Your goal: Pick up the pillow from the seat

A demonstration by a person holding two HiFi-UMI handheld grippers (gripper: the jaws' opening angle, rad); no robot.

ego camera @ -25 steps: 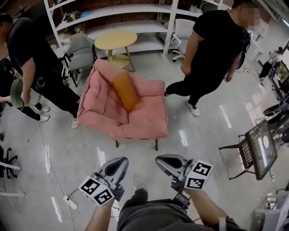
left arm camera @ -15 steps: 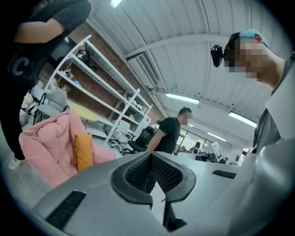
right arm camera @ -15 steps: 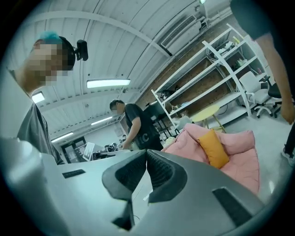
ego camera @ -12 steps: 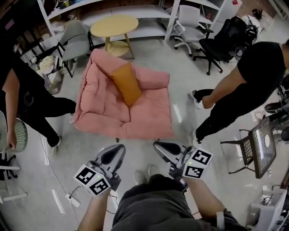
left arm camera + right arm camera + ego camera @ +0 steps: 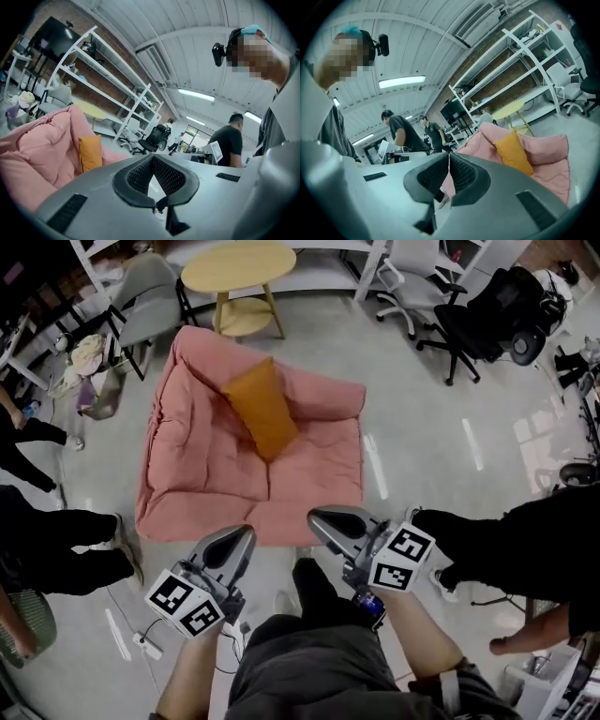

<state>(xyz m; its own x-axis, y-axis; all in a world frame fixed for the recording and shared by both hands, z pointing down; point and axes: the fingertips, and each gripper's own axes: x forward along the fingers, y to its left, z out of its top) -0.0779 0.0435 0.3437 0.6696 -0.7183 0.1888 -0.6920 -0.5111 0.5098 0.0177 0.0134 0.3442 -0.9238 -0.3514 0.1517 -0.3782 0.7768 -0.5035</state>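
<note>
An orange pillow (image 5: pixel 262 409) leans upright against the backrest of a pink padded seat (image 5: pixel 206 484) on the floor ahead of me. My left gripper (image 5: pixel 240 538) and right gripper (image 5: pixel 321 519) hover side by side just short of the seat's front edge, both shut and empty. In the left gripper view the left gripper (image 5: pixel 152 158) has its pads meeting at the tips, with the pillow (image 5: pixel 90 152) and the seat (image 5: pixel 42 145) off to its left. In the right gripper view the right gripper (image 5: pixel 449 155) is closed too, with the pillow (image 5: pixel 513 152) to its right on the seat (image 5: pixel 551 150).
Behind the seat stand a round yellow table (image 5: pixel 239 266), a grey chair (image 5: pixel 150 315) and white shelving. Office chairs (image 5: pixel 492 320) stand at the back right. One person's legs (image 5: pixel 66 531) are close on the left, another person (image 5: pixel 525 545) close on the right. A power strip (image 5: pixel 145 645) lies on the floor.
I have come closer to the seat, and both grippers now reach nearly to its front edge. The person in black has walked from the back right to close beside my right gripper.
</note>
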